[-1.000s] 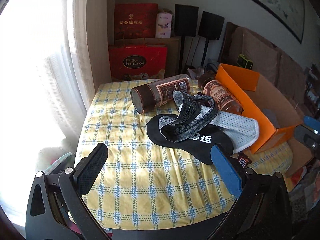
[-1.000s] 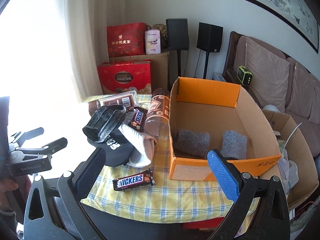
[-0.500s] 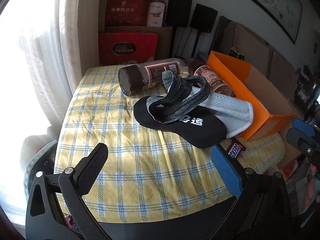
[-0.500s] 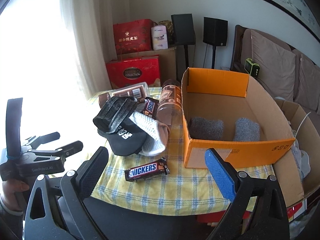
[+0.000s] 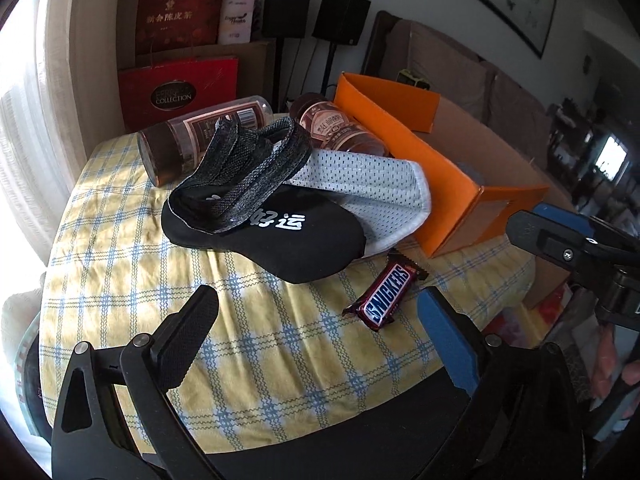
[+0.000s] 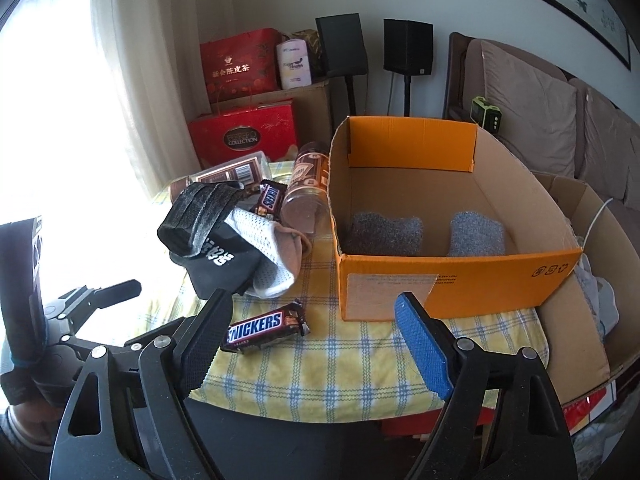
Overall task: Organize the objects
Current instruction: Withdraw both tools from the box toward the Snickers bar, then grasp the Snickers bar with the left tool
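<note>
Two Snickers bars [image 6: 264,330], two jars [image 6: 306,192], one box [image 6: 456,280] (two sponges [image 6: 386,234] inside).

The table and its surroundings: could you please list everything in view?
Table: one, yellow checked cloth.
Cardboard box: one, orange, table's right side.
Folded socks: two, grey, inside box.
Snickers bars: two, brown; one near front edge, one behind the sock pile.
Socks pile: black, grey, white mesh; table centre.
Jars: two, brown, lying behind pile.
Gift bags: two, red, behind table.
Speakers: two, black, by wall.
Sofa: one, brown, right.
Left gripper: open, empty.
Right gripper: open, empty, jaws just closing somewhat.
</note>
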### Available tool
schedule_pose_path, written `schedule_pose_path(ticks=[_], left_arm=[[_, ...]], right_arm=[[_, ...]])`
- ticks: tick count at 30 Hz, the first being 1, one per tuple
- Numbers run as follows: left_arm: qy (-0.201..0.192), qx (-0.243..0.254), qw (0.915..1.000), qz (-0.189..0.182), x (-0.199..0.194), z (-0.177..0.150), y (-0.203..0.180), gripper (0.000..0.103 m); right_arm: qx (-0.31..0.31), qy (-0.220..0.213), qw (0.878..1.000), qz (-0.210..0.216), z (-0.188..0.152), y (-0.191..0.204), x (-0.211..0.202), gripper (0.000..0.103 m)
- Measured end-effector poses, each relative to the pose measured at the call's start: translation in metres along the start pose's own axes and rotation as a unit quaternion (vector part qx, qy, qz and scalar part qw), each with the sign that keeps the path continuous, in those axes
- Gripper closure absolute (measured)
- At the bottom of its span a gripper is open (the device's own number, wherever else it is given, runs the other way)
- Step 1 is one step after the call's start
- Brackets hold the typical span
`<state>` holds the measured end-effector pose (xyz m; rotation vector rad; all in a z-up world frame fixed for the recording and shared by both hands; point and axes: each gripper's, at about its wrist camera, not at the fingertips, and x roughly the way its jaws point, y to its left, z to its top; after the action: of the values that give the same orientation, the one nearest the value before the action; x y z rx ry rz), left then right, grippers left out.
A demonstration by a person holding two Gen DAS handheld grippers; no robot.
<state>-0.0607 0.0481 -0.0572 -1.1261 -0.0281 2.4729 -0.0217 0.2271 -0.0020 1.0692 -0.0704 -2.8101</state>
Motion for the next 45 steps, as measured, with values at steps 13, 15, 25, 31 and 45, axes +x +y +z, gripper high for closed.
schedule_pose_path(ticks=[13, 15, 25, 31, 45], left_arm=[[0.030, 0.059, 0.9973, -0.033, 0.033, 0.006, -0.042, 0.015], [0.035, 0.071, 0.9964, -0.031, 0.039, 0.005, -0.049, 0.020], [0.065, 0.092, 0.9932, -0.030, 0.063, -0.001, -0.060, 0.042], [0.074, 0.078, 0.9937, -0.030, 0.072, -0.001, -0.055, 0.053], [0.072, 0.082, 0.9937, -0.026, 0.073, 0.000, -0.056, 0.076]], right_arm=[[0.019, -0.009, 1.000, -0.010, 0.008, -0.019, -0.009, 0.018], [0.022, -0.009, 1.000, -0.013, 0.008, -0.021, -0.010, 0.018], [0.034, -0.008, 0.999, -0.021, 0.008, -0.033, -0.012, 0.018], [0.037, -0.003, 0.999, -0.022, 0.009, -0.037, -0.009, 0.018], [0.033, 0.001, 0.999, -0.010, 0.015, -0.031, -0.009, 0.022]])
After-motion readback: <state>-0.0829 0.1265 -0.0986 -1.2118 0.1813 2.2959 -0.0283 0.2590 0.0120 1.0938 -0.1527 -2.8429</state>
